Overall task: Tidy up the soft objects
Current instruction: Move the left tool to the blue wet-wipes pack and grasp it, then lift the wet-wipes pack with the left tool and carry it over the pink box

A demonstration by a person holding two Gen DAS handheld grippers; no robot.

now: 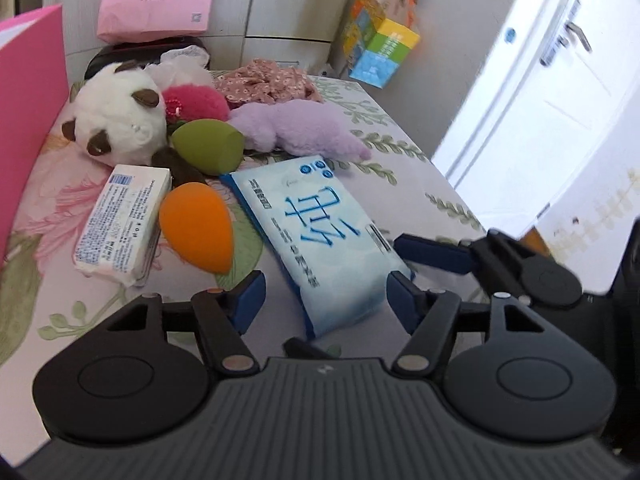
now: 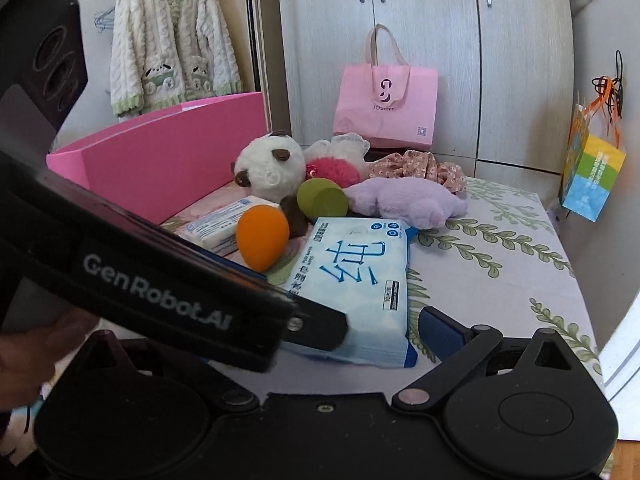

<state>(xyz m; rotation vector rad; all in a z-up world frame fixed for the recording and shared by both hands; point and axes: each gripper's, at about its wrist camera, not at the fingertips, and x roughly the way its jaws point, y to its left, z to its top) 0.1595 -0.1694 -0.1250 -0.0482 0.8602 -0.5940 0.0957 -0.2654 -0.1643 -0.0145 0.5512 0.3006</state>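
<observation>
A blue-and-white wipes pack [image 1: 320, 236] lies on the floral bedsheet [image 1: 420, 168], its near end between the fingers of my open left gripper [image 1: 326, 300]. It also shows in the right wrist view [image 2: 356, 280]. My open right gripper [image 2: 360, 332] is at the pack's near end, and the left tool hides its left finger. Behind the pack lie an orange sponge [image 1: 198, 226], a green sponge [image 1: 208, 144], a white tissue pack [image 1: 120, 224], a panda plush [image 1: 120, 116], a red pom-pom [image 1: 198, 104], a purple plush [image 1: 300, 126] and a floral cloth [image 1: 268, 84].
A pink box [image 2: 160, 160] stands on the left of the bed. A pink tote bag [image 2: 384, 108] leans on the wardrobe [image 2: 440, 40] behind. A colourful bag [image 2: 592, 172] hangs at the right. A knitted cardigan [image 2: 172, 40] hangs at the back left. A white door [image 1: 540, 100] is right.
</observation>
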